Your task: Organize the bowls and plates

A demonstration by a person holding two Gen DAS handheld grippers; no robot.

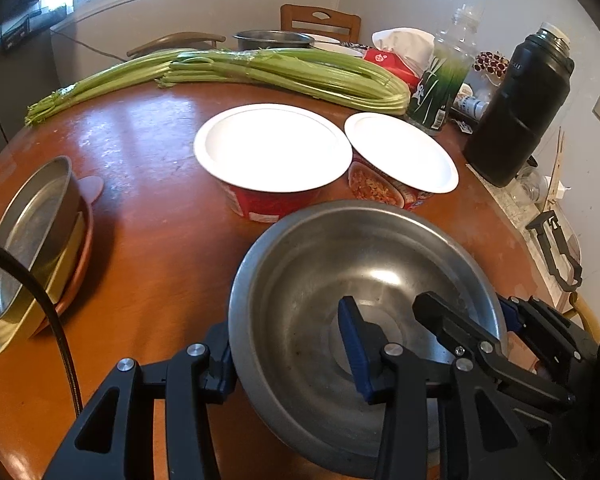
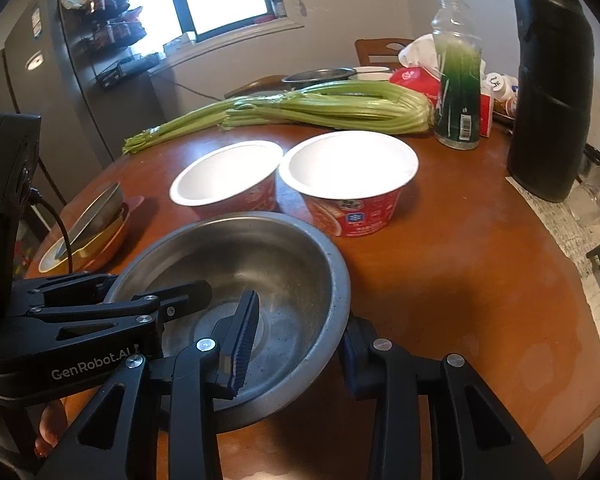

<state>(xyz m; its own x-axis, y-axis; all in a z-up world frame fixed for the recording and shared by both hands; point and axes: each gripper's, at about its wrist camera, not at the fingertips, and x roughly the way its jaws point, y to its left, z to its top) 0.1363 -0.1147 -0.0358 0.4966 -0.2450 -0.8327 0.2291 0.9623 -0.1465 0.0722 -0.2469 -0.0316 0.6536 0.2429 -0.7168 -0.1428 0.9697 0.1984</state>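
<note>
Both my claws gripping the steel bowl's rim

My left claw (image 1: pixel 288 356) is clenched on the near-left rim of the steel bowl (image 1: pixel 364 280), one finger inside and one outside; my right claw (image 2: pixel 300 348) grasps the opposite rim the same way (its own camera shows this best). The bowl is on the wooden table (image 1: pixel 148 208). Just beyond it stand two red paper bowls (image 1: pixel 272 152), side by side; celery (image 1: pixel 260 68) lies farther back.
</note>
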